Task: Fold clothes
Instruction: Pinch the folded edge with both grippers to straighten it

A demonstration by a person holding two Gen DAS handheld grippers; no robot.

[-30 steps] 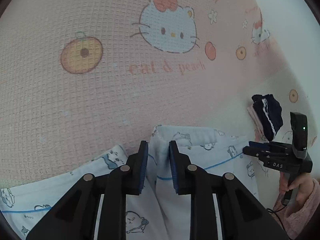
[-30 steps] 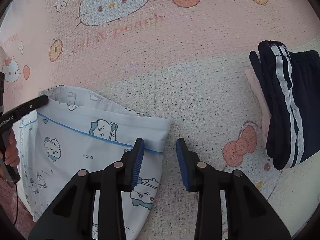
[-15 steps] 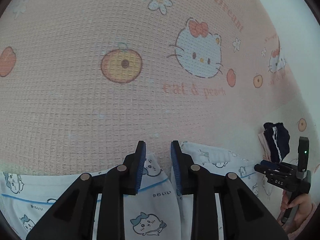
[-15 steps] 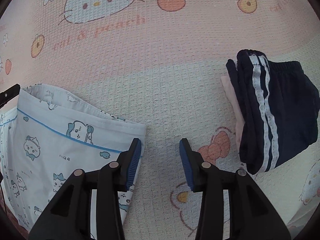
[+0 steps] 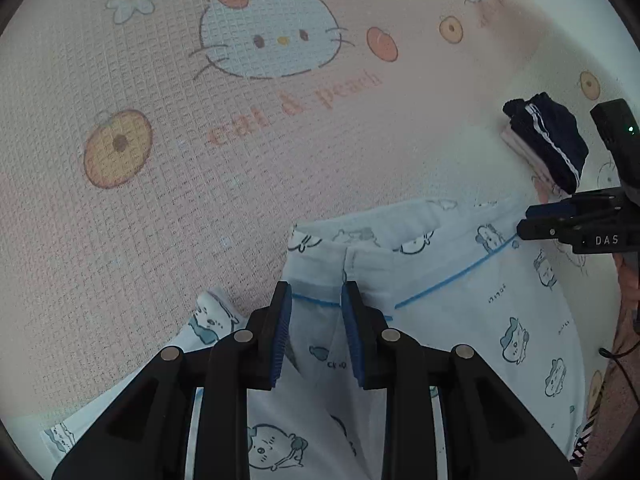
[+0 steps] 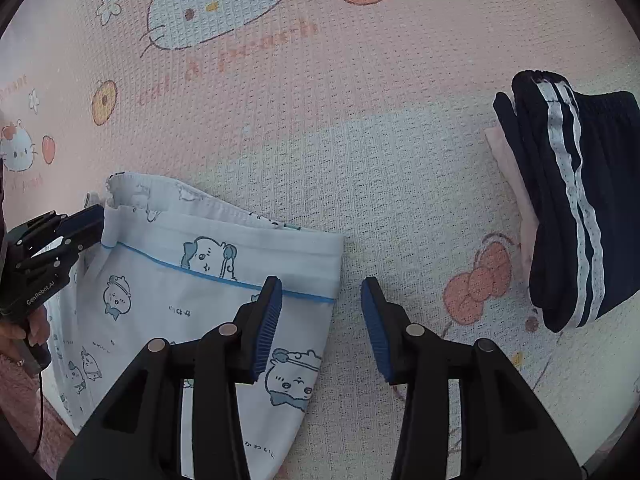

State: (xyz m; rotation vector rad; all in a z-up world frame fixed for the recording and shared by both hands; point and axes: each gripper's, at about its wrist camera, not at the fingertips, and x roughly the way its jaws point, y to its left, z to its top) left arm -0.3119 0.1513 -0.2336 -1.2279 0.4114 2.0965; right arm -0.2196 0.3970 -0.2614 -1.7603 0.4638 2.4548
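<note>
Claws (image 5: 314, 334) (image 6: 322, 328) wider than before, over pale pyjamas (image 6: 208, 280).

Free room: pink printed blanket (image 6: 320, 128), bare from 9 through 12 to 2 o'clock in the right wrist view; open passage there. Also a bare strip between the pale blue pyjamas (image 6: 192, 280) and the folded clothes.

Obstacles: pyjamas, 6 to 9 o'clock, lying flat. Folded navy garment with white stripes (image 6: 568, 200), 3 o'clock, stacked on a pink one, raised above the blanket. Left gripper (image 6: 86, 226), 9 o'clock, at the pyjamas' edge.
</note>
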